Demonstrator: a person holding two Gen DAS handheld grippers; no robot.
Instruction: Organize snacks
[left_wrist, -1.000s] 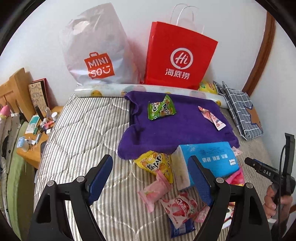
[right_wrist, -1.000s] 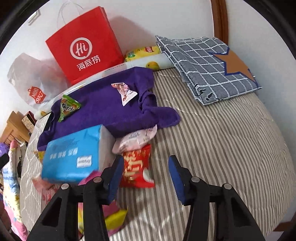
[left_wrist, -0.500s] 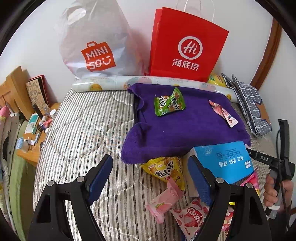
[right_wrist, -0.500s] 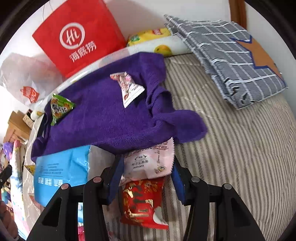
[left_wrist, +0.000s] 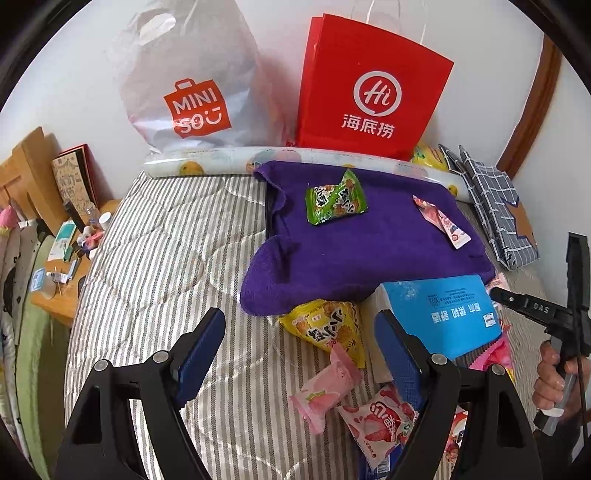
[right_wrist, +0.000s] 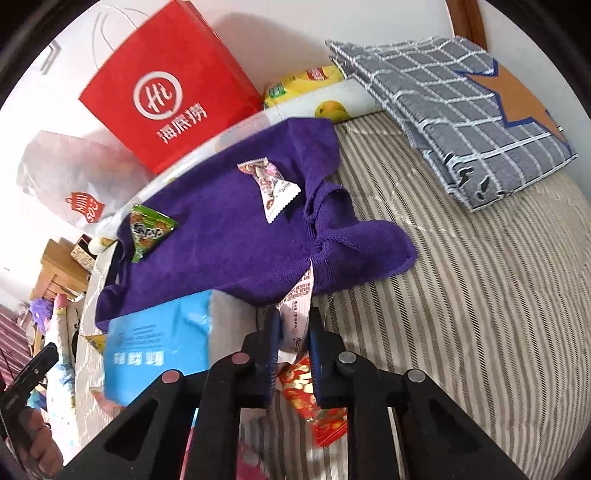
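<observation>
Here the right hand-held gripper (right_wrist: 293, 328) pinches a pale snack packet (right_wrist: 301, 295) at the purple towel (right_wrist: 236, 243) edge.

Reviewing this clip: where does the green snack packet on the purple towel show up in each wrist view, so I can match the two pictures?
Left wrist view: green snack packet lies upper centre, on the purple towel.
Right wrist view: it lies left of centre, near the towel's left edge.
Shared landmark: the red paper bag standing against the wall behind the towel.
</observation>
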